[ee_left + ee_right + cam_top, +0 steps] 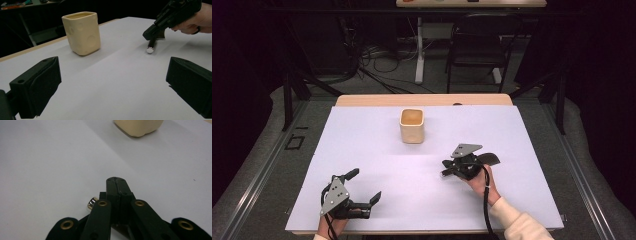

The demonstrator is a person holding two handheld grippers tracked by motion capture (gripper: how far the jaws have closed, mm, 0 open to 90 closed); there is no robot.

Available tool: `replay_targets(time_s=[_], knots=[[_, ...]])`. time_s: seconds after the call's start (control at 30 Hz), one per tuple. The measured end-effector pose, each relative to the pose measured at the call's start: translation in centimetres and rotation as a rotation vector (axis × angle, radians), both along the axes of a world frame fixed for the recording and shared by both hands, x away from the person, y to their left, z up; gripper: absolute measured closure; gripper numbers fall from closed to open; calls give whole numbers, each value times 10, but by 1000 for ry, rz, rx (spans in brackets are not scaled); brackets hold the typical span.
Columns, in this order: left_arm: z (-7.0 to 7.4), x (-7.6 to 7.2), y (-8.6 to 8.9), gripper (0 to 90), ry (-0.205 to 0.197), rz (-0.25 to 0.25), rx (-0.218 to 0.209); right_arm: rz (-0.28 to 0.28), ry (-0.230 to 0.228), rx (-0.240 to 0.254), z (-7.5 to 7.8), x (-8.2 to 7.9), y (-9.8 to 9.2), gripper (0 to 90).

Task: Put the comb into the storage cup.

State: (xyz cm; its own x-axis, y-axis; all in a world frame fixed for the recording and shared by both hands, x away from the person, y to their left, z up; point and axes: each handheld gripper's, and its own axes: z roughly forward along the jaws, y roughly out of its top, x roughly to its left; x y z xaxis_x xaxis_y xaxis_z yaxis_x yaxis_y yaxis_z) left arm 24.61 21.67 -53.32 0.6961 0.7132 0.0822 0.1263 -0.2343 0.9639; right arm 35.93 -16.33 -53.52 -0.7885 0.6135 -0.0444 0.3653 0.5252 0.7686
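A cream cup [412, 127] with rounded corners stands upright at the back middle of the white sheet [362, 145]; it also shows in the left gripper view [82, 33] and at the top of the right gripper view [137, 126]. My right gripper [446, 167] [147, 35] [116, 181] hovers low at the right, its jaws pressed together. A small shiny metal cylinder [150, 47] [92, 203] lies on the sheet just under those jaws and pokes out to one side; it is not between them. My left gripper [364, 185] [112, 82] rests near the front left, open and with nothing in it.
The sheet covers a wooden table [422, 100]. Beyond the far edge are a black chair [477, 45], a white table leg [419, 50] and loose cables on the floor [377, 60]. Bare sheet lies between the two grippers and around the cup.
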Motion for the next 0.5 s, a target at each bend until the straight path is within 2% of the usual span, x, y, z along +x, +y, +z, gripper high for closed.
replay_targets(time_s=[0.27, 0.5], knots=[[0, 0, 1, 0, 4, 0, 2, 16, 14, -32, -6, 2, 13, 900], [0, -1, 3, 0, 3, 6, -2, 19, 34, -55, -8, 2, 16, 900]])
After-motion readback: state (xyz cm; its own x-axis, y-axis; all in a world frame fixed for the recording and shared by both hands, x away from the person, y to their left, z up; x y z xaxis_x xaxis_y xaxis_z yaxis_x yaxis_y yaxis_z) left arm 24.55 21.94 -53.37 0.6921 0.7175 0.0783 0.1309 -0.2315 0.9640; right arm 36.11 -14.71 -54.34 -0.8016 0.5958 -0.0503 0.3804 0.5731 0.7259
